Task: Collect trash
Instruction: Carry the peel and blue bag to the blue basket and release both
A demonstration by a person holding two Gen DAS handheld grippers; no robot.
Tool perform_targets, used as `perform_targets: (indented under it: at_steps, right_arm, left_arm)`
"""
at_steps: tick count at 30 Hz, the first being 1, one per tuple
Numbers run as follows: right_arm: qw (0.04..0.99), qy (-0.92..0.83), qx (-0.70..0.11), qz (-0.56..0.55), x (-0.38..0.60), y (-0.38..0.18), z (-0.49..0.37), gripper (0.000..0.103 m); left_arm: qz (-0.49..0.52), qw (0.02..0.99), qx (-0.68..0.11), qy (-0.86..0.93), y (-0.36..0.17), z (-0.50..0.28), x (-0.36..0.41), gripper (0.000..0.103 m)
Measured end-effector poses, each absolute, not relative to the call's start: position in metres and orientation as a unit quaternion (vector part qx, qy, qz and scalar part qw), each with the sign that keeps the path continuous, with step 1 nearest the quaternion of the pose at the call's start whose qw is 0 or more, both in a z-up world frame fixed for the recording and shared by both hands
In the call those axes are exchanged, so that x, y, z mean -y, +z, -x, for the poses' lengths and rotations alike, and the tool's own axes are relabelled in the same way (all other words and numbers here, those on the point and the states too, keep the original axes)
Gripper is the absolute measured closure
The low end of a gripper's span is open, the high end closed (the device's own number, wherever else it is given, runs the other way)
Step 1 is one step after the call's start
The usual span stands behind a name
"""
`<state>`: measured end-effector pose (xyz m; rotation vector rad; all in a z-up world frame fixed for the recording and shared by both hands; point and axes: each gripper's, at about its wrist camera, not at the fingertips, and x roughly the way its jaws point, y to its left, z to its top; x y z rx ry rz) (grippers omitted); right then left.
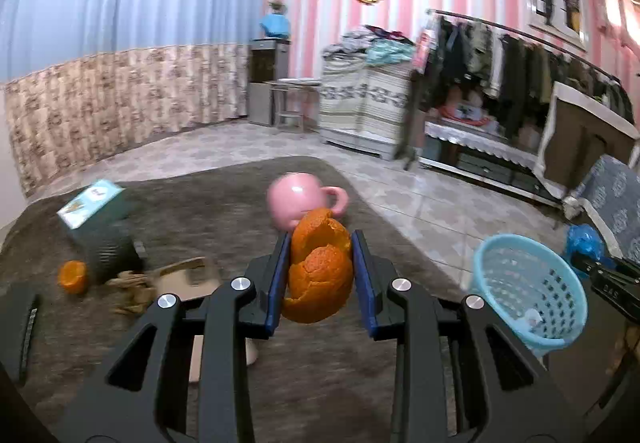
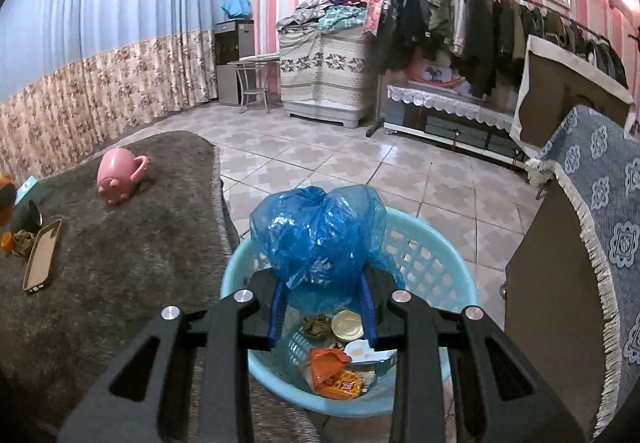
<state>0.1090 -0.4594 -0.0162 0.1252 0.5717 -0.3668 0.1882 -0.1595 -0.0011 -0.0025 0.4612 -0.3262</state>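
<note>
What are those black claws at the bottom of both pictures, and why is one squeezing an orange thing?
They are two grabbing tools that a person holds, one per hand. Each carries a camera looking along its fingers, so each picture comes from one tool. The left gripper pinches an orange peel. The right gripper holds a blue plastic bag over a blue basket with trash inside. On the grey rug lie a pink cup, a small box and another peel piece.
</note>
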Motion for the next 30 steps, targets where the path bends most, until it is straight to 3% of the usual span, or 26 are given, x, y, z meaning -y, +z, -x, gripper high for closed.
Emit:
perform_targets:
  at_steps: [30]
  right_arm:
    - [0.918,-0.218,-0.301,-0.140,0.542,-0.055,-0.106,0.073]
  left_arm:
    - [-0.063,0.895,-0.282,-0.340,-0.056,-0.208,0.387,0.073]
